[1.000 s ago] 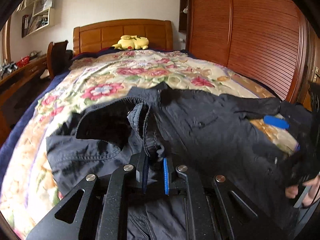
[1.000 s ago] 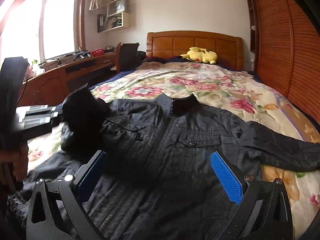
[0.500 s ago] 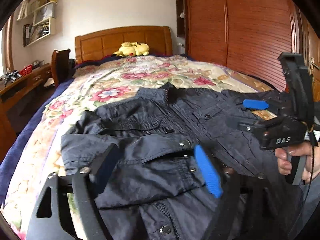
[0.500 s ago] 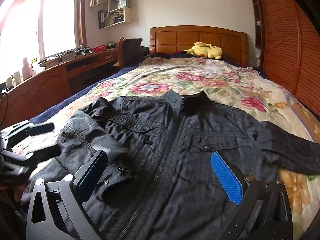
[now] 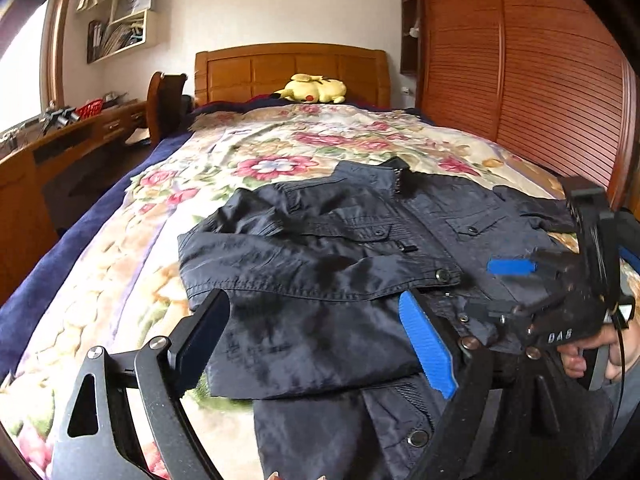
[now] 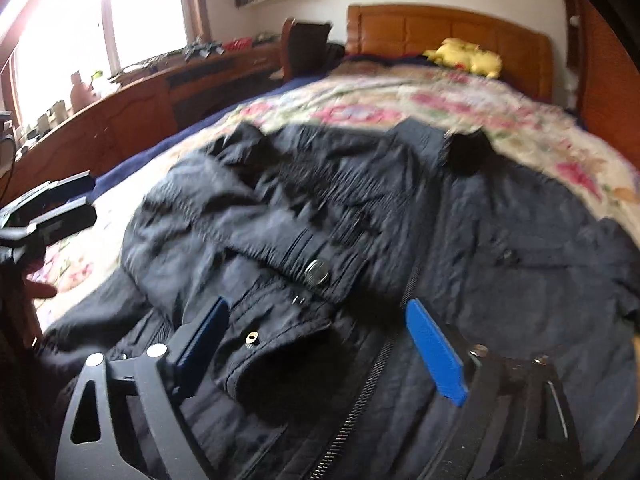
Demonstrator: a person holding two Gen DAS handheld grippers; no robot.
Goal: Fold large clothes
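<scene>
A dark navy jacket (image 5: 344, 248) lies face up on the flowered bedspread (image 5: 280, 148) of the bed, filling the lower middle of the left wrist view, its collar (image 5: 394, 174) toward the wooden headboard (image 5: 292, 70). One sleeve (image 5: 304, 280) is folded across the chest, its cuff with a metal snap (image 5: 443, 275) lying near the zipper line. The other sleeve trails off toward the right edge of that view.

The left gripper (image 5: 316, 340) hangs low over the folded sleeve at the bottom of its own view, its jaws opening and standing wide, the blue pad (image 5: 428, 346) and the dark one apart with only cloth below them; nothing is pinched. The right gripper (image 6: 320, 344) hovers just over the jacket front at the bottom of the right wrist view, its jaws closing a little yet wide apart, a pocket flap and the zipper (image 6: 376, 360) lying between them; the pads do not press on the fabric as far as I can see. That view is blurred.

In the left wrist view the right gripper also shows at the right edge, held by a hand (image 5: 588, 356). A yellow plush toy (image 5: 314, 89) sits at the headboard, a louvred wooden wardrobe (image 5: 520, 80) fills the upper right, and a long wooden table (image 5: 60, 140) runs along the left under a wall shelf (image 5: 120, 28)
</scene>
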